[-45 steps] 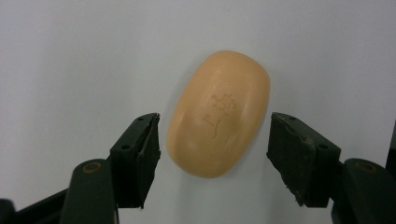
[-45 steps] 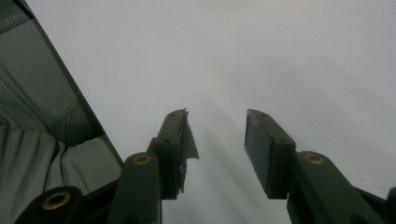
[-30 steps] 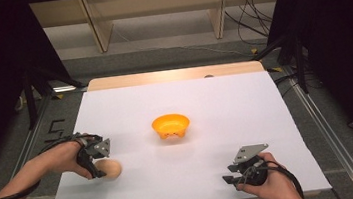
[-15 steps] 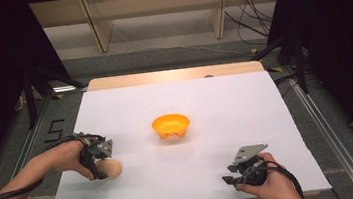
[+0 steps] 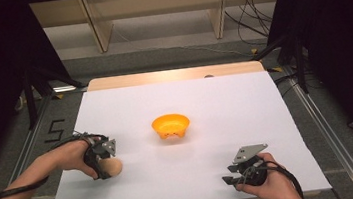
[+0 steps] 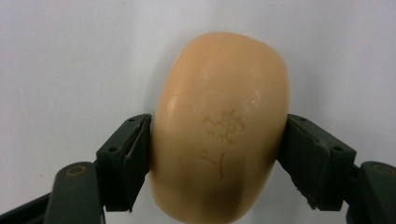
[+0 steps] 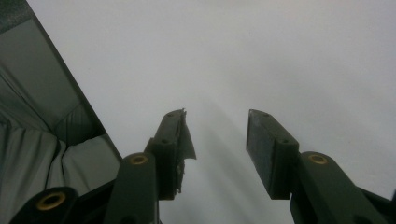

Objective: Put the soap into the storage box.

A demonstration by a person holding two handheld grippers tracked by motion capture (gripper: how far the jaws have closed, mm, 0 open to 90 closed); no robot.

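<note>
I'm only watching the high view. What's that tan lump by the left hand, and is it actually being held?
Observer: It's a bar of soap, peach-coloured; the left tongs are shut on its two sides.
Operator: Any markings on it?
Observer: Yes, the left gripper view shows a faint embossed stamp on its top face.
Operator: And the right tongs, holding anything?
Observer: No. In the right gripper view the right tongs stand open over the bare white table.
Operator: Are they in good shape?
Observer: One pad has a torn, ragged edge.
</note>
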